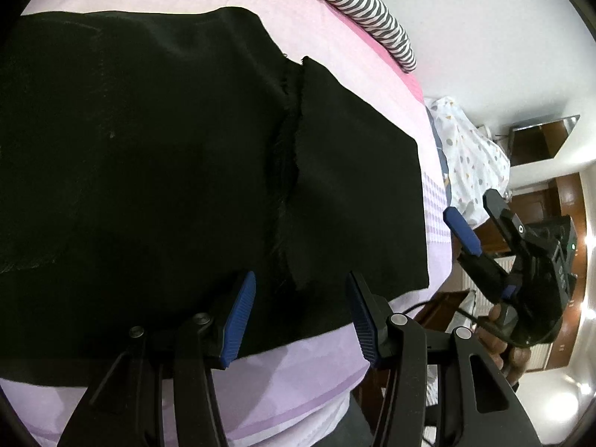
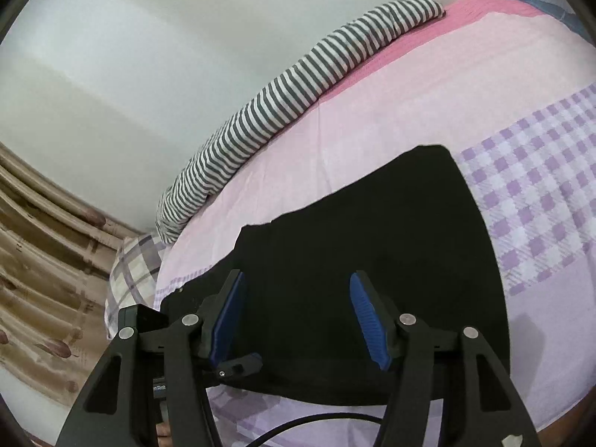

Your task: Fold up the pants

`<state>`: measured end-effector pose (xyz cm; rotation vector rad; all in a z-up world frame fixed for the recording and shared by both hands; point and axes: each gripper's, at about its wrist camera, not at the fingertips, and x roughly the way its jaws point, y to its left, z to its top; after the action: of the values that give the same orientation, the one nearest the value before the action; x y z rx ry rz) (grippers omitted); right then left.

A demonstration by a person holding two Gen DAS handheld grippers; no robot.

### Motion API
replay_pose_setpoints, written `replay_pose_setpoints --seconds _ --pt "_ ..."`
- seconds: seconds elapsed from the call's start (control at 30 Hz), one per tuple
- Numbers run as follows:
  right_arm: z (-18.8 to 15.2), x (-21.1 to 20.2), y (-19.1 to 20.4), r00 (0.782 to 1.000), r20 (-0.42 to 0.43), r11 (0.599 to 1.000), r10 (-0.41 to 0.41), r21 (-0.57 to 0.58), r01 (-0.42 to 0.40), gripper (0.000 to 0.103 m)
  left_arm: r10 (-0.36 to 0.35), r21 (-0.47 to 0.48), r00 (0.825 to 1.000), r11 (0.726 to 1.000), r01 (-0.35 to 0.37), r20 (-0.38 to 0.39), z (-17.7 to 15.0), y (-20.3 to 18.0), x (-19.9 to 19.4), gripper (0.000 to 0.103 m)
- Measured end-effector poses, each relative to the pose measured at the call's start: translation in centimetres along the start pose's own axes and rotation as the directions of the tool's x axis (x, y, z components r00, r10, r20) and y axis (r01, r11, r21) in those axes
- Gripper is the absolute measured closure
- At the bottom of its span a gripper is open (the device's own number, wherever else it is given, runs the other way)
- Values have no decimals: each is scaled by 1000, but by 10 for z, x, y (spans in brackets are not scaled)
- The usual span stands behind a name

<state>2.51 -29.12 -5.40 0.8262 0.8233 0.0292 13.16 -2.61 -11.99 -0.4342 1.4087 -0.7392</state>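
Both of our grippers stand apart with nothing between the blue pads: the left gripper hovers over the near edge of the black pants, and the right gripper hangs released above them too. We see the pants lying folded flat on the pink bedsheet, and beyond them a striped pillow against the wall.

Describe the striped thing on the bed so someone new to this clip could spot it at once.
Start from the pink bedsheet and follow it to the far edge by the pale wall. There a long striped roll of grey and white cloth lies along that edge, well beyond the black pants. Nothing else on the bed has narrow stripes; the purple patches nearby are checked.
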Motion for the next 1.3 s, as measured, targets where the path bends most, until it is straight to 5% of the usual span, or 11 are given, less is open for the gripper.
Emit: replay_pose_setpoints --seconds 0.23,0.3,0.63,0.97,1.13,1.3 --pt "3 -1 -8 1000 10 999 -1 44 1 45 40 75 999 996 -42 25 6 -18 15 56" --pt "4 -1 -11 1000 15 998 -9 58 8 45 73 107 997 992 -72 -7 2 -20 23 93" --pt "4 0 -19 997 18 994 -76 78 75 45 125 190 990 972 -135 64 -17 -45 1 97" --pt "-3 14 -22 989 -53 987 -140 67 144 45 135 61 990 989 -136 30 -18 -5 -3 97" --pt "-3 15 -22 984 -58 984 -167 49 170 45 156 83 985 983 -162 77 -17 -8 -16 97" --pt "-6 24 -22 959 -91 963 -269 -11 270 45 179 60 982 981 -183 62 -15 2 -11 97"
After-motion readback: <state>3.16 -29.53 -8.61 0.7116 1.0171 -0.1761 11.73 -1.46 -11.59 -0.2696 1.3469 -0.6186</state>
